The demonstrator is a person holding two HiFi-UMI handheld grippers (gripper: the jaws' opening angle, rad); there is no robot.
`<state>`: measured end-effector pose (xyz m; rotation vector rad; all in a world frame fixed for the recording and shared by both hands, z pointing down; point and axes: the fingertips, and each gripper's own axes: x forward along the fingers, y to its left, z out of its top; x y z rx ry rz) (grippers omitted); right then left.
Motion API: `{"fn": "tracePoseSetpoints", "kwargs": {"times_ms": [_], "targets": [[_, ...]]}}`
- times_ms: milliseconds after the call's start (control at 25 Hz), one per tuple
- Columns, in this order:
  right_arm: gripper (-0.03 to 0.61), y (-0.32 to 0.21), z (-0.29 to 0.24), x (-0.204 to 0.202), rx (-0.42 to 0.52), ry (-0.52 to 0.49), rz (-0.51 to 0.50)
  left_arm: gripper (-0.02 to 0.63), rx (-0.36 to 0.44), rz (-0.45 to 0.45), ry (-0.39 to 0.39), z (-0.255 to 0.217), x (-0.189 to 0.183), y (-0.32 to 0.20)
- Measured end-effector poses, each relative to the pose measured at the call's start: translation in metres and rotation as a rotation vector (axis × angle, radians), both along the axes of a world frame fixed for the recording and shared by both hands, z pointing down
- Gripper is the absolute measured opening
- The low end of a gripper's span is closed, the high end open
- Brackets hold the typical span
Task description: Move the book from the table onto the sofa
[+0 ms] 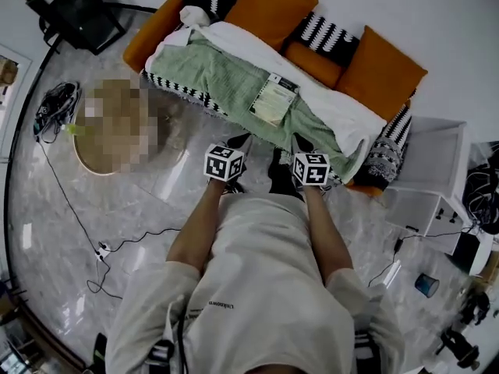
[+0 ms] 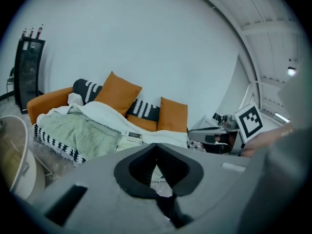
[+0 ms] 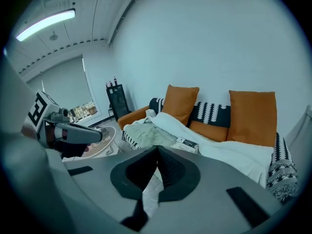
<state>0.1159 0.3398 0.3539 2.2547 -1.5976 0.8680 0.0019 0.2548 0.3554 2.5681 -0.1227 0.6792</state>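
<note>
— What cannot be read on the book (image 1: 274, 100)?
— Its print is too small to be made out in any view.
— And the round table (image 1: 87, 156)?
— Most of its top cannot be told in the head view. The sofa (image 1: 152, 26) seat is hidden under a green throw (image 1: 214, 75), and its front is blocked by the left gripper (image 2: 157, 147) and the right gripper (image 3: 157, 150) in their own views. The person (image 1: 249, 287) is cut off at the bottom edge.

The book (image 1: 273, 100) lies closed and flat on the orange sofa (image 1: 152, 31), pale cover up, slightly skewed, on the green throw (image 1: 210, 72) in the middle of the seat. The round table (image 1: 168, 123) stands left of the book, just beside the sofa's near edge.
</note>
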Motion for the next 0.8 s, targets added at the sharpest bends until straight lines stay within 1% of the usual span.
{"fn": "tracePoseSetpoints", "kwargs": {"times_ms": [120, 280, 440, 520, 640, 800], "targets": [[0.006, -0.005, -0.001, -0.008, 0.015, -0.002, 0.020, 0.009, 0.033, 0.011, -0.002, -0.006, -0.003, -0.005], [0.006, -0.008, -0.010, -0.017, 0.019, 0.043, 0.007, 0.009, 0.076, 0.051, -0.006, -0.011, -0.006, 0.001], [0.006, -0.005, -0.017, -0.024, 0.029, 0.050, 0.001, 0.009, 0.131, 0.046, -0.044, -0.007, -0.013, 0.005], [0.006, -0.005, -0.020, -0.024, 0.039, 0.051, 0.000, 0.009, 0.137, 0.037, -0.045, -0.008, -0.014, 0.003], [0.006, -0.001, -0.015, -0.026, 0.029, 0.042, -0.001, 0.009, 0.133, 0.016, -0.044, -0.009, -0.014, 0.000], [0.006, 0.003, -0.012, -0.028, 0.024, 0.037, 0.002, 0.009, 0.135, 0.012, -0.048, -0.007, -0.017, 0.004]]}}
